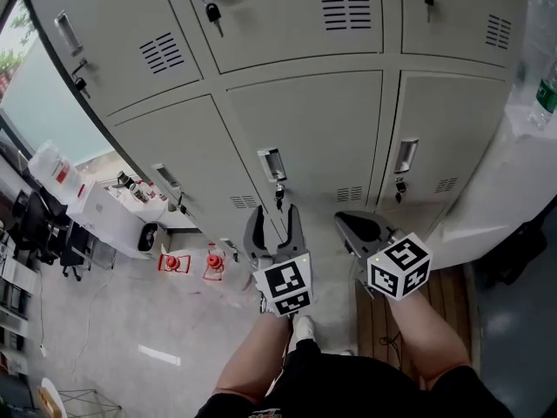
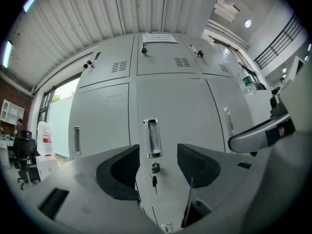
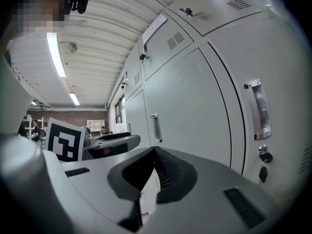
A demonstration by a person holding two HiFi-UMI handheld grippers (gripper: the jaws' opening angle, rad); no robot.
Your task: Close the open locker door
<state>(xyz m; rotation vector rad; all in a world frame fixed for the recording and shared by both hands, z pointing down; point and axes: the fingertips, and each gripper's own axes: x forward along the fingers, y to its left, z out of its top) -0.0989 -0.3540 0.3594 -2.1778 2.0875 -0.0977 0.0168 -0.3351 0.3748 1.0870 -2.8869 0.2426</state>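
1. The left claw is held spread and empty, aimed at the handle of the middle lower locker door.
2. This door is seen lying flush with the neighbouring doors.
3. The right claw is pressed together on nothing.

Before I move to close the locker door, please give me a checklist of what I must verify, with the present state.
1. Left gripper fingers apart, nothing between them: ok.
2. Right gripper fingers together, empty: ok.
3. Open door in view: not ok; every locker door seen looks shut.
4. Middle lower door faces left gripper: ok.
5. Key hanging in its lock, clear of fingers: ok.
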